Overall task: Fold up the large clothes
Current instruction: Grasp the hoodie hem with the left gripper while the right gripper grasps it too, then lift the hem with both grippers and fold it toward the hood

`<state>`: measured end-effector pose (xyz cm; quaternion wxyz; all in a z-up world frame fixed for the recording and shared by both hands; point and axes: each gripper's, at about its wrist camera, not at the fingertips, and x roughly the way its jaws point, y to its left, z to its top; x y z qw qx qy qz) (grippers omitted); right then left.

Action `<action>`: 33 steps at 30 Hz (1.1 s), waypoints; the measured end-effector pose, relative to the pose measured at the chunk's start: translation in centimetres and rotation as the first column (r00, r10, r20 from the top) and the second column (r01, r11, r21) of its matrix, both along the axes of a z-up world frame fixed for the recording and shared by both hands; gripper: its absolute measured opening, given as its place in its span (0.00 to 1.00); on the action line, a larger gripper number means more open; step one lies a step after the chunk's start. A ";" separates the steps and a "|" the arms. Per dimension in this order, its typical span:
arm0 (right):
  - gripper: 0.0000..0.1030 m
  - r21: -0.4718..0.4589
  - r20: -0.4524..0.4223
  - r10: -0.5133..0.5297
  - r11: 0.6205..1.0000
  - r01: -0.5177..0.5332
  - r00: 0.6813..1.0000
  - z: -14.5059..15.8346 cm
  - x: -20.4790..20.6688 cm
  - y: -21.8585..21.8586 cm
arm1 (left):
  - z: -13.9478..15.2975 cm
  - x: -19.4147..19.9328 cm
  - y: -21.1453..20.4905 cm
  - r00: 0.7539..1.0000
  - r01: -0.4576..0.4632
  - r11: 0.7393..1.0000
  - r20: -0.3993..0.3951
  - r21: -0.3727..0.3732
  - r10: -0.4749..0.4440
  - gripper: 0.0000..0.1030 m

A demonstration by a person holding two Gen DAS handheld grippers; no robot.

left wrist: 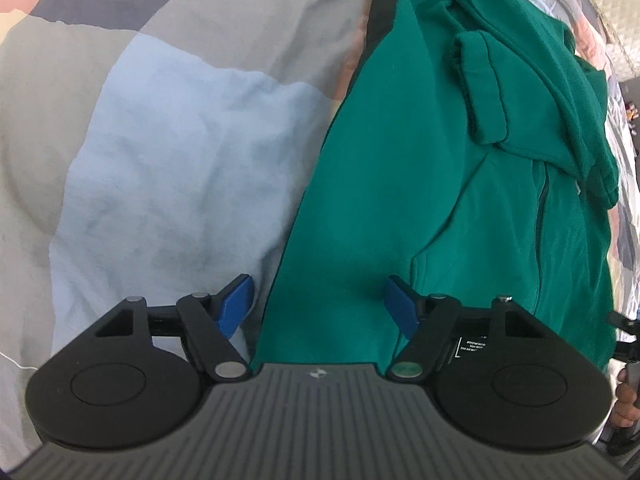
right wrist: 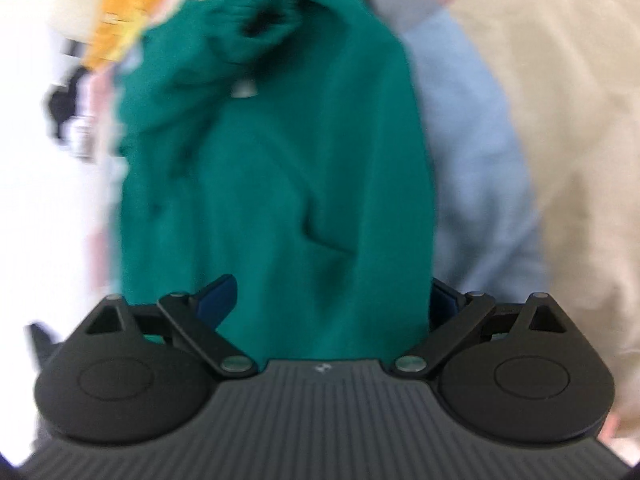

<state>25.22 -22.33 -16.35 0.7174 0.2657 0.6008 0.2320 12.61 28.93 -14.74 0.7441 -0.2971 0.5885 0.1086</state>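
A green zip-up sweatshirt lies lengthwise on a patchwork bedspread, with a folded cuffed sleeve resting across its upper part. My left gripper hovers open over the garment's near left edge. One blue pad is over the bedspread and the other over green cloth. In the blurred right wrist view the same sweatshirt fills the middle. My right gripper is open wide astride its near end, and the right pad is partly hidden behind the cloth's edge.
The bedspread has light blue, grey and beige patches. A hand on a dark handle shows at the right edge of the left wrist view. Bright, washed-out room and an orange shape lie at the upper left of the right wrist view.
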 end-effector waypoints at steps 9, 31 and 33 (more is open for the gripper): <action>0.62 -0.061 0.067 0.056 0.997 -0.052 0.996 0.9 -1.2 1.7 | -0.9 1.6 -2.4 0.982 0.152 0.988 -0.118 0.009 -0.150 0.74; 0.13 -0.132 0.186 0.029 0.991 -0.004 0.982 3.1 -2.5 -0.6 | 6.8 -2.5 -8.3 0.956 0.085 0.984 0.264 0.159 -0.125 0.17; 0.13 -0.062 0.223 -0.003 0.998 0.018 0.975 4.6 -2.9 -1.6 | 8.0 -2.9 -7.9 0.940 0.011 0.996 0.340 0.085 -0.039 0.17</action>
